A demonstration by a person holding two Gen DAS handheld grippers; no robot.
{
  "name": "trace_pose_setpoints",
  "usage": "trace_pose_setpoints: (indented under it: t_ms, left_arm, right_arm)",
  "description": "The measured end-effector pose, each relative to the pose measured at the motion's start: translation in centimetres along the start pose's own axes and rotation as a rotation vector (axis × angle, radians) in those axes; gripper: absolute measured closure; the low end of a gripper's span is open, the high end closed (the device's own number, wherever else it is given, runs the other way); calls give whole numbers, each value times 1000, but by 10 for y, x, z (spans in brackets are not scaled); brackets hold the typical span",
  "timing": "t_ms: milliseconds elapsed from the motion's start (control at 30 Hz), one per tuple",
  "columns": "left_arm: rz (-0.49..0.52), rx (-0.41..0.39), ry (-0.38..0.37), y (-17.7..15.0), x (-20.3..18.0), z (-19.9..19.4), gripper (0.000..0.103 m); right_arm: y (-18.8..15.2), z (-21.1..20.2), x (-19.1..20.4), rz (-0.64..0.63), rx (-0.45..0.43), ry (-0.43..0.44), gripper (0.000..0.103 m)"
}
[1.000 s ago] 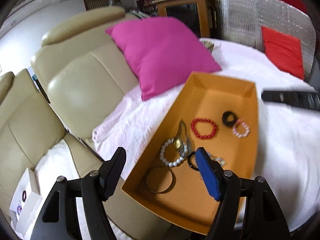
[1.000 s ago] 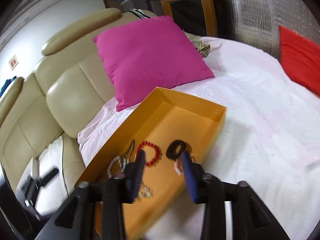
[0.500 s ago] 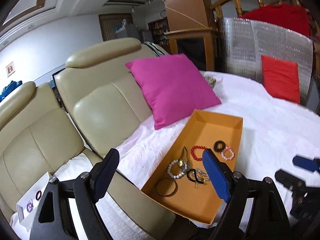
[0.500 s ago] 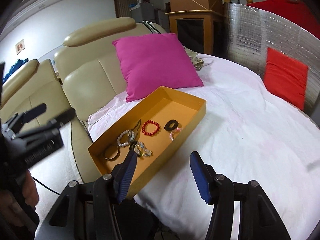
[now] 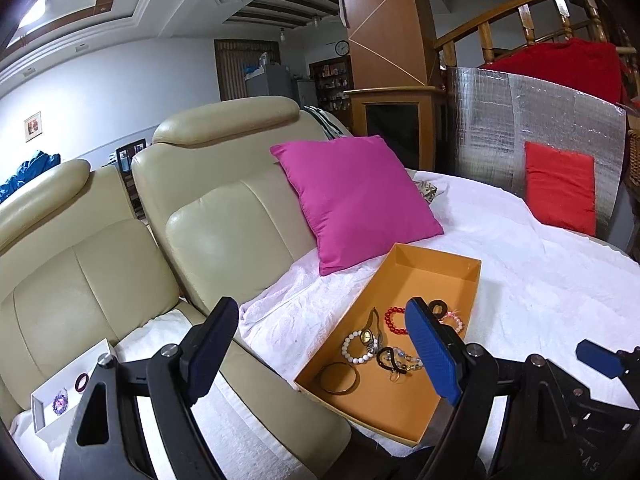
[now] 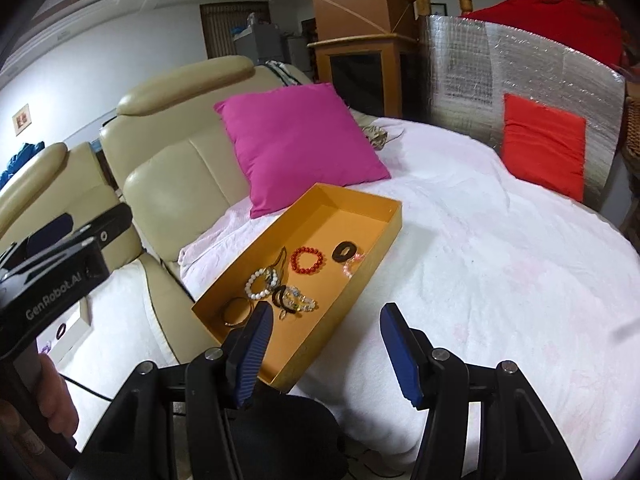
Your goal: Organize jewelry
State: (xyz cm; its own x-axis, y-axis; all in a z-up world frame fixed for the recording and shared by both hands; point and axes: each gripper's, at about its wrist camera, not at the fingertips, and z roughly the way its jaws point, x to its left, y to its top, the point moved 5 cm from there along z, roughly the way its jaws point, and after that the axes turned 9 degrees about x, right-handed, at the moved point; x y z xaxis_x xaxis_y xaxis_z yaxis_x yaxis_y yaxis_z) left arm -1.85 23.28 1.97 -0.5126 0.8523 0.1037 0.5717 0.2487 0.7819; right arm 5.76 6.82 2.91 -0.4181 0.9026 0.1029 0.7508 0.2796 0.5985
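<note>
- Both grippers have pulled back and up from the orange tray (image 5: 448,276) since a second ago, when their fingers hung right over the jewelry; now the whole tray shows ahead of them.
- Left gripper (image 5: 324,356): jaws spread wide, nothing between them.
- Right gripper (image 6: 328,352): jaws also wide apart and empty.
- Tray lies just ahead of the right gripper and ahead and to the right of the left one, on a white cover (image 6: 500,248). Its long axis runs away from the grippers toward a pink pillow (image 6: 296,140).
- Inside the tray, toward the near end: a red bead bracelet (image 6: 307,260), a white bead bracelet (image 6: 260,283), a black ring (image 6: 345,251) and a thin bangle (image 6: 236,312).
- Seen from the right wrist, the left gripper's body reads "GenRobot.AI" (image 6: 54,296).
- A white box (image 5: 60,396) sits to the left gripper's near left.
</note>
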Motion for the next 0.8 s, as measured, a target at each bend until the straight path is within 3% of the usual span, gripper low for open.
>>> trace_pose_setpoints:
  t_ms: [800]
  left_arm:
    - [6, 2, 3, -2, 2, 0, 17]
  right_arm:
    - [3, -2, 5, -16, -5, -13, 43]
